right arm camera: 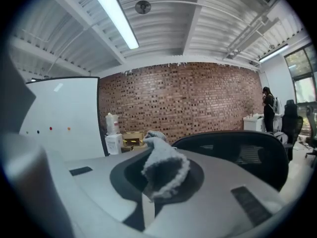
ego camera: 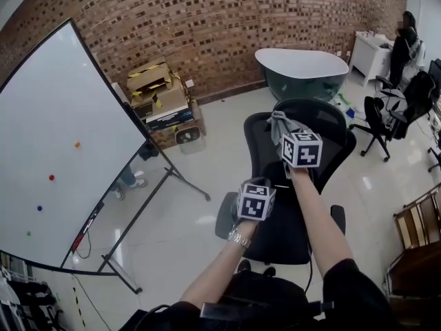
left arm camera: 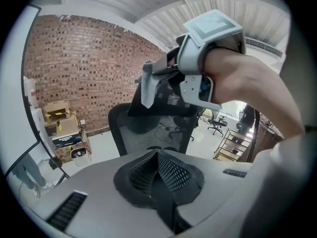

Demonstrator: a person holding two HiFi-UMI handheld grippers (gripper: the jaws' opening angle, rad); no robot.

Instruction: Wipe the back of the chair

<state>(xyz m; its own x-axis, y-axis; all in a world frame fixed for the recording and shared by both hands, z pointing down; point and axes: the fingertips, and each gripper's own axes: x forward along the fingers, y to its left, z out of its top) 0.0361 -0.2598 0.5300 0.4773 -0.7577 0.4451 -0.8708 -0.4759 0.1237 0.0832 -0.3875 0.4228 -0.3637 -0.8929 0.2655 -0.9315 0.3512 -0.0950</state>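
Two bare forearms (ego camera: 324,226) are reaching forward side by side over the black mesh office chair (ego camera: 289,233). On the left, the left gripper (ego camera: 256,197) is hovering low above the seat, its jaws pressed together with nothing between them. Higher and farther out, the right gripper (ego camera: 298,143) is pinching a bunched grey fluffy cloth (ego camera: 281,125) and holding it at the top edge of the backrest; whether the cloth is touching that rim I cannot tell. The chair is standing on a pale glossy tiled floor (ego camera: 200,205), its backrest rising upright on the far side, long axis vertical, with the seat lying toward the person. A large whiteboard on a black stand (ego camera: 55,150) is standing along the floor's left edge. Stacked cardboard boxes (ego camera: 158,95) and a white-rimmed green bathtub (ego camera: 303,71) are sitting against the red brick wall (ego camera: 207,19). More black office chairs (ego camera: 386,112) are crowding the right edge.
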